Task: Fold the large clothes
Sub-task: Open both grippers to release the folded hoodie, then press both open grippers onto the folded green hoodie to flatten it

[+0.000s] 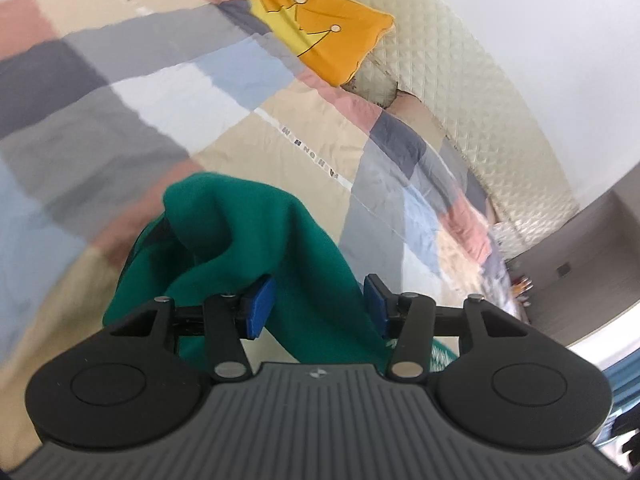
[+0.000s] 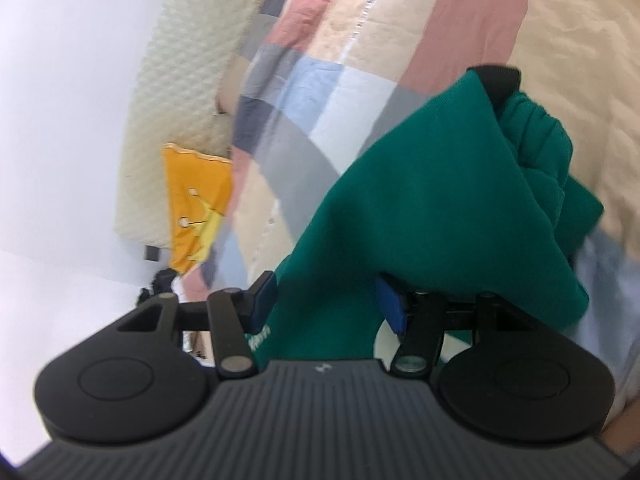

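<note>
Hanging bunched above the bed, the green garment ran between both half-spread tools, left tool and right tool; folding looked barely begun.

1. You have one green garment in front of you, bunched up.
2. You hold two grippers: one left gripper and one right gripper.
3. Each gripper shows you two blue pads, so you count four pads in all.
4. You see one patchwork quilt under everything.
5. You see one orange pillow with a yellow crown drawn on it.
6. You see one cream quilted headboard behind the pillow.
</note>
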Demonstrator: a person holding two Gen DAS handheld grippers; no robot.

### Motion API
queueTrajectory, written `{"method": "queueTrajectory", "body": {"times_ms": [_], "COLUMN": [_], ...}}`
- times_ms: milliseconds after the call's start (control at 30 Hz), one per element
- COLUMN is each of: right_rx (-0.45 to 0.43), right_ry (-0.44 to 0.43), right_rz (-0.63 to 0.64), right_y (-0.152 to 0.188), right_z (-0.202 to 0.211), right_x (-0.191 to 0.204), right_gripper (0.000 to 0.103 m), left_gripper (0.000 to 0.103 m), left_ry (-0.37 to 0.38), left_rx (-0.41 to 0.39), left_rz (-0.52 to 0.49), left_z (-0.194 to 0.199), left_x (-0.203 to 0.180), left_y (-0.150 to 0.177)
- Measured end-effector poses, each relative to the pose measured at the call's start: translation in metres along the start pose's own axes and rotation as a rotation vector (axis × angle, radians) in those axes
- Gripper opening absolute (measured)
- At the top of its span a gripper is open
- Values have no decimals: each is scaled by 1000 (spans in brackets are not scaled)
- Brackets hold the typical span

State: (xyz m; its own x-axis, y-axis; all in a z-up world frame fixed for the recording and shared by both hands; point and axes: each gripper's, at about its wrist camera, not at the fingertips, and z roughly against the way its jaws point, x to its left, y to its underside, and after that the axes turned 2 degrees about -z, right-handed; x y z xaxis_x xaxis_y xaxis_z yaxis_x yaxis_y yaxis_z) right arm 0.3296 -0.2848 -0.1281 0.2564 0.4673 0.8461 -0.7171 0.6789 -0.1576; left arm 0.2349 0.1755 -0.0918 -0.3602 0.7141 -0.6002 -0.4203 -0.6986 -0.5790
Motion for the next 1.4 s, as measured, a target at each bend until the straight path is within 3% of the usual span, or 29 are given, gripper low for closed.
{"method": "queueTrajectory", "body": {"times_ms": [533, 767, 933, 1033, 1167, 1400], "right_rx": [-37, -59, -82, -123, -208, -181], "right_ry": [123, 143, 131, 139, 212, 334], "right_rz": [386, 450, 501, 550, 650, 734], "right_y": [-20, -15, -9, -5, -1, -6], "right_z": [-96, -95, -79, -61, -46, -68], "right_x": [3, 7, 22, 29, 38, 39], "right_gripper": [55, 55, 56, 56, 58, 56], "left_gripper": [55, 56, 67, 69, 69, 69], "left_ry": [10, 62, 104, 65, -12, -137], "left_rx": [17, 23, -2, -31, -35, -18], "left_rz": [-205, -190, -224, -321, -402, -543], "left_z": [-106, -106, -89, -75, -69, -82], "left_x": [8, 15, 9, -6, -19, -34], "left_y": [-5, -10, -10, -8, -11, -4]}}
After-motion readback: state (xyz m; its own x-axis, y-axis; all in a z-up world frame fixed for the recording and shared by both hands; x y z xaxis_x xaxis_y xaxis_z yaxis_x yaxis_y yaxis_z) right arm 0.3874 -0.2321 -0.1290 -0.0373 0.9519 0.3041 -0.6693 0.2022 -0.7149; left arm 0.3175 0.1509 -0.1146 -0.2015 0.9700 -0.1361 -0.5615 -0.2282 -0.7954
